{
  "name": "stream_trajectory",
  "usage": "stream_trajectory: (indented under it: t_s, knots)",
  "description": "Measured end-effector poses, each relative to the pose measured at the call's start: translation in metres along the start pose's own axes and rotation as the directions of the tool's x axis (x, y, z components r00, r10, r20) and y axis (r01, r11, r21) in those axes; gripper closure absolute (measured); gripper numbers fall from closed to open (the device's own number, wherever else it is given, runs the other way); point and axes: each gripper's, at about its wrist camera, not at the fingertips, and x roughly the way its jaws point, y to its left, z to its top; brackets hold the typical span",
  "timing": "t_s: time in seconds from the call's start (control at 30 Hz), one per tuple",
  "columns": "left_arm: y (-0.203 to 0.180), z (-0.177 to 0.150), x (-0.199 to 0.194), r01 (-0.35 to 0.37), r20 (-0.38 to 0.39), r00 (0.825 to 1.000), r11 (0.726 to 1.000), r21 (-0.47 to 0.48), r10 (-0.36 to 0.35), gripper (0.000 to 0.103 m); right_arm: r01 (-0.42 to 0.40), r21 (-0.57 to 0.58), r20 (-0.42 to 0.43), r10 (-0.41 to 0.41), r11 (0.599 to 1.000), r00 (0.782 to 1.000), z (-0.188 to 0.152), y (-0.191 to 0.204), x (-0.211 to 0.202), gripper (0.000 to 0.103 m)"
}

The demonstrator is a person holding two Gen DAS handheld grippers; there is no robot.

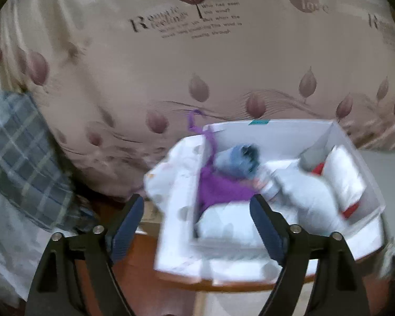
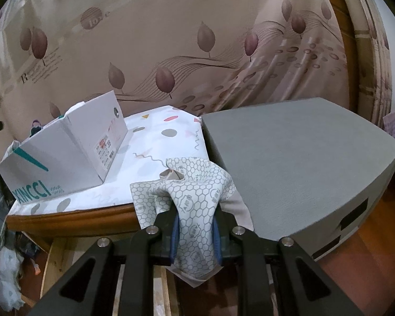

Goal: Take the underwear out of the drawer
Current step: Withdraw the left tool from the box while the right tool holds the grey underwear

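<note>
L gripper (image 1: 197,218): jaws wide apart, nothing between, hovering over white box (image 1: 284,126) near tabletop (image 2: 73,214) front edge. Box holds rolled blue garment (image 1: 237,162), purple item (image 1: 223,189), white bundles. R gripper (image 2: 196,234): jaws clamped on honeycomb-print underwear (image 2: 194,192), draped at tabletop front edge, beside grey case (image 2: 297,163).

- Wooden table (image 2: 73,217), round-edged.
- White patterned cloth (image 2: 158,142) spread on it.
- White box (image 2: 58,155) on the cloth.
- Grey box (image 2: 297,163) beside.
</note>
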Motion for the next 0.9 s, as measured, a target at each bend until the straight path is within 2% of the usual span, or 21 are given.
stream_trajectory:
  t_s: [0.07, 0.2, 0.33, 0.47, 0.67, 0.8, 0.9]
  knots:
    - [0.005, -0.019, -0.008, -0.022, 0.021, 1.000, 0.999, 0.023, 0.022, 0.019, -0.009, -0.005, -0.009, 0.008, 1.000, 1.000, -0.001, 0.001, -0.001, 0.083]
    - [0.017, -0.062, -0.017, -0.031, 0.003, 1.000, 0.999, 0.023, 0.031, 0.017, -0.036, -0.002, -0.032, 0.036, 0.999, 0.999, -0.004, 0.004, -0.001, 0.083]
    - [0.026, -0.104, -0.011, -0.034, -0.045, 0.998, 0.999, 0.019, 0.035, 0.017, -0.062, 0.007, -0.061, 0.062, 0.998, 0.996, -0.006, 0.004, -0.003, 0.083]
    - [0.028, -0.140, 0.006, -0.051, -0.105, 0.993, 0.999, 0.008, 0.051, 0.017, -0.057, -0.036, -0.080, 0.054, 0.998, 0.995, -0.010, 0.012, -0.010, 0.083]
    - [0.035, -0.181, 0.021, -0.076, -0.134, 0.989, 0.996, -0.049, 0.068, 0.017, -0.079, -0.110, -0.090, 0.069, 0.991, 0.994, -0.005, 0.031, -0.026, 0.083]
    - [0.031, -0.203, 0.029, -0.140, -0.125, 0.983, 0.990, -0.029, 0.135, 0.016, -0.113, -0.153, -0.086, 0.101, 0.982, 0.991, 0.013, 0.047, -0.039, 0.083]
    - [0.028, -0.211, 0.035, -0.144, -0.134, 0.981, 0.989, -0.037, 0.138, 0.016, -0.142, -0.175, -0.084, 0.129, 0.974, 0.988, 0.033, 0.059, -0.047, 0.083]
